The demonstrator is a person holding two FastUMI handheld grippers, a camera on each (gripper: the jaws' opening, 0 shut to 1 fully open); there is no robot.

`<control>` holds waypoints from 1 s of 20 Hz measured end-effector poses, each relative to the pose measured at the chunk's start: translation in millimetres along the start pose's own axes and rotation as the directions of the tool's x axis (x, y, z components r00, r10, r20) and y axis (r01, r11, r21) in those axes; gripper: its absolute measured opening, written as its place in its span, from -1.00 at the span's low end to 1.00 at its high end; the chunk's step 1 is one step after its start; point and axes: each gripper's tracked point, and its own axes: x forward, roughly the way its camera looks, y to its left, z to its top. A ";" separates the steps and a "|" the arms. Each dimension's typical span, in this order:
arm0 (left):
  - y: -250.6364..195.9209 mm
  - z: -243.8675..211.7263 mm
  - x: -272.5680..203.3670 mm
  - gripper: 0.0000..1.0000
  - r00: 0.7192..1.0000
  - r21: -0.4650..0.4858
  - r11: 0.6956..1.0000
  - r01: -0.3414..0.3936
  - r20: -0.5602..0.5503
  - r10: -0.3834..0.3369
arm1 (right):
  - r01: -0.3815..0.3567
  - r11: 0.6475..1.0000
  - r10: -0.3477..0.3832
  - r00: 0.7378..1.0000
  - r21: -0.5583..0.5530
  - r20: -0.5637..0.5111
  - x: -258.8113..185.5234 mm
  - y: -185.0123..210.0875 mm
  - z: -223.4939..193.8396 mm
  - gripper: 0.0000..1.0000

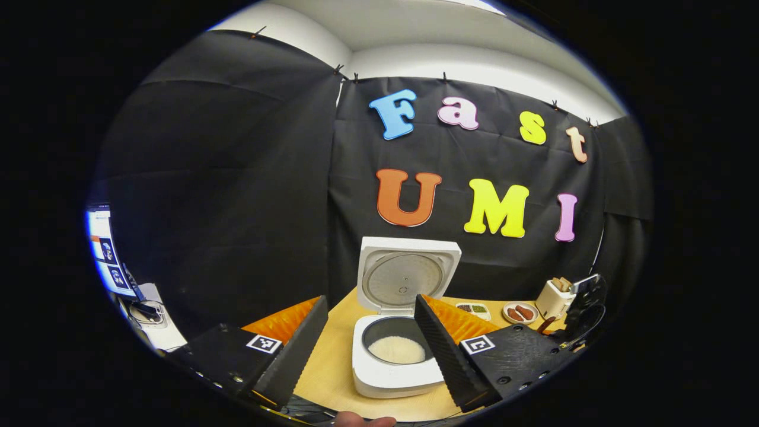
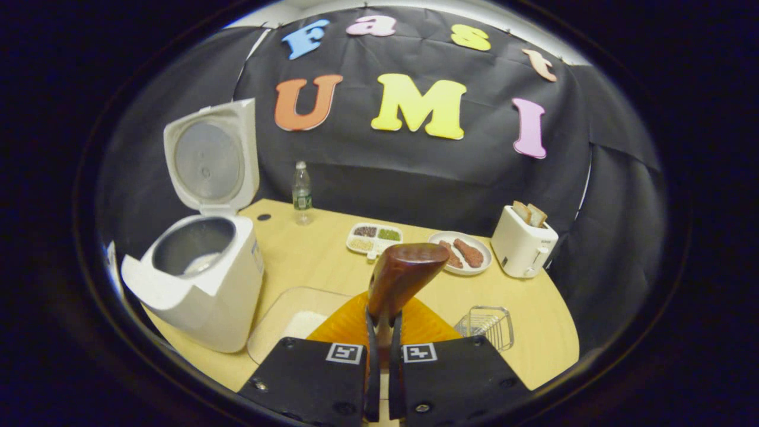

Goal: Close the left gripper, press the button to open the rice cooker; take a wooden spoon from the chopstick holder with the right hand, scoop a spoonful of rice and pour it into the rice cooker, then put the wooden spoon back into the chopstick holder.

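Between the two closed fingers of the right gripper (image 2: 380, 362) stands a wooden spoon (image 2: 401, 276), clamped by its handle, its brown bowl rising up and forward over the table (image 2: 308, 255). To its left sits the white rice cooker (image 2: 198, 279), lid raised, with a clear dish of rice (image 2: 296, 320) just beside its base. A wire chopstick holder (image 2: 486, 326) stands to the spoon's right. Seen from the left gripper (image 1: 370, 350), whose fingers are spread wide and hold nothing, the rice cooker (image 1: 394, 356) lies framed between them with rice in its pot.

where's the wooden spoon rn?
Right gripper view: the wooden spoon is clamped in the right gripper, bowl up, above the table between the rice cooker and wire holder.
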 end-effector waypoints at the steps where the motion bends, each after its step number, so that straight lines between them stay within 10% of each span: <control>1: 4.5 -1.9 -0.1 0.89 1.000 0.004 1.000 0.000 -0.007 0.000 | 0.026 0.999 -0.026 1.000 -0.043 0.003 2.9 0.9 -6.6 -0.77; 6: 19.7 -10.7 1.1 0.89 0.999 0.018 1.000 -0.003 -0.038 0.004 | 0.109 0.988 -0.110 0.994 -0.113 0.004 9.1 8.5 -26.8 -0.78; 13: 30.4 -14.8 2.6 0.89 0.998 0.015 1.000 -0.010 -0.056 0.010 | -0.016 0.978 0.030 0.997 0.210 -0.068 10.7 54.8 -32.8 -0.78; 20: 30.0 -14.2 1.1 0.89 0.998 0.012 1.000 -0.009 -0.068 0.010 | -0.100 0.820 0.170 0.983 0.563 -0.073 8.7 62.7 -25.2 -0.77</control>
